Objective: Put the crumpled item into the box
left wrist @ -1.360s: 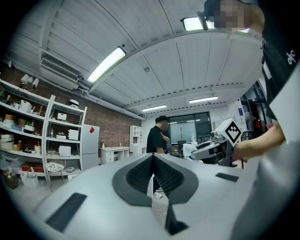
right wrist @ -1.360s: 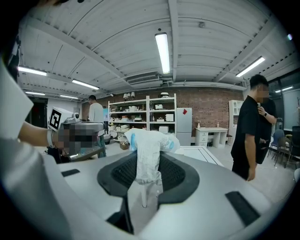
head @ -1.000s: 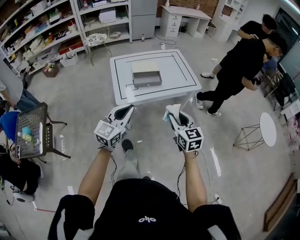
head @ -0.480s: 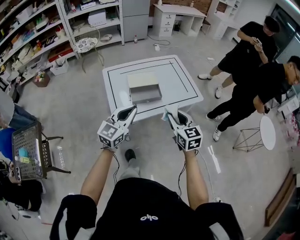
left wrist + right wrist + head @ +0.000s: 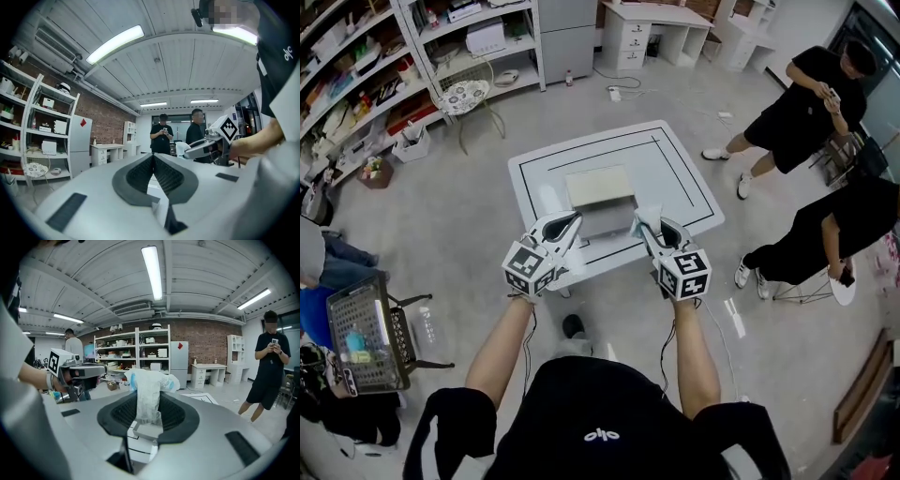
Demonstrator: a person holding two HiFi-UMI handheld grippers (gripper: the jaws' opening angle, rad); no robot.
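Note:
A white table [image 5: 680, 164] with a black outline carries a grey open box [image 5: 600, 192]. My right gripper [image 5: 643, 223] hovers over the table's near edge, just right of the box, shut on a crumpled white item with blue print [image 5: 647, 215]. In the right gripper view the crumpled item [image 5: 149, 380] stands up between the pads of the right gripper [image 5: 149, 404], and the box [image 5: 143, 431] shows below through the gap. My left gripper [image 5: 570, 223] is at the box's near left, shut and empty; in its own view the left gripper [image 5: 153, 159] has its pads meeting.
Two people in black [image 5: 802, 112] [image 5: 844, 234] stand right of the table, by a small round side table [image 5: 841, 286]. Shelving [image 5: 366, 75] lines the back left. A wire basket on a stand [image 5: 361, 328] is at the left. Bare floor surrounds the table.
The table and box have come closer; both grippers now reach over its near edge beside the box. The people on the right have shifted. The grip on the crumpled item is unchanged.

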